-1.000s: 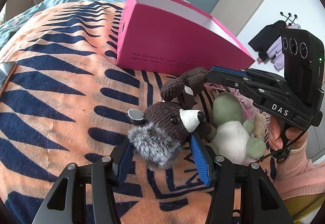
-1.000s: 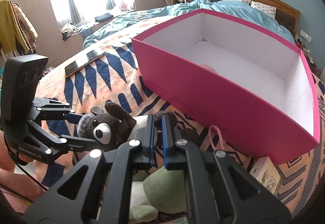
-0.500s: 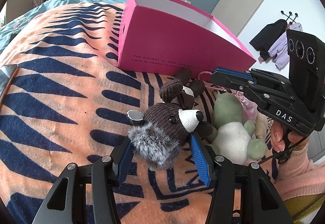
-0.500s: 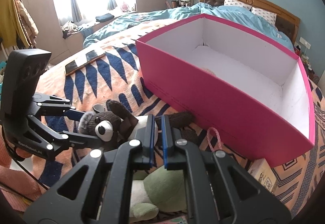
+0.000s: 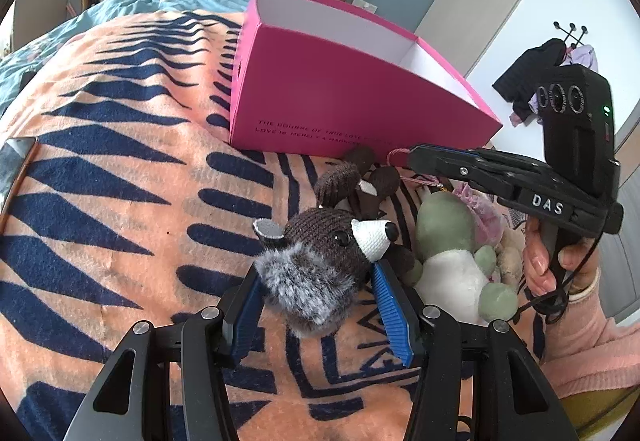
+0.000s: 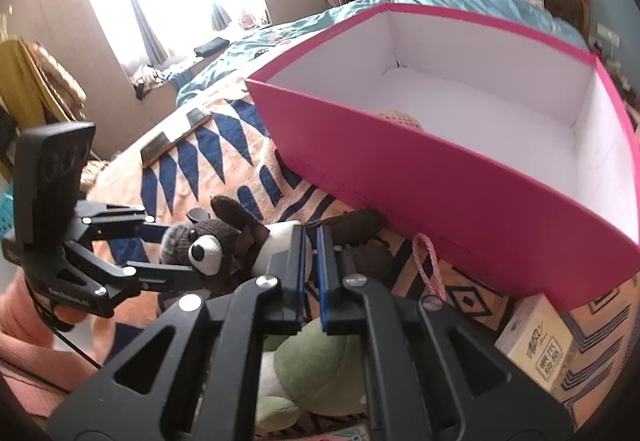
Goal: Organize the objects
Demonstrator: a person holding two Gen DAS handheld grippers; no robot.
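Note:
My left gripper is shut on the head of a brown knitted raccoon toy that lies on the orange and navy blanket. The toy also shows in the right wrist view, held by the left gripper. My right gripper is shut and empty, just above the toy's legs; it shows in the left wrist view too. An open pink box with a white inside stands behind the toy.
A green and white plush lies right of the raccoon, under my right gripper. A small cream carton sits by the box corner. A pink cord loop, a phone and a peach item inside the box show.
The right gripper let go of the raccoon's leg and lifted up and right. The toy's legs dropped onto the blanket. The left gripper keeps its hold on the head.

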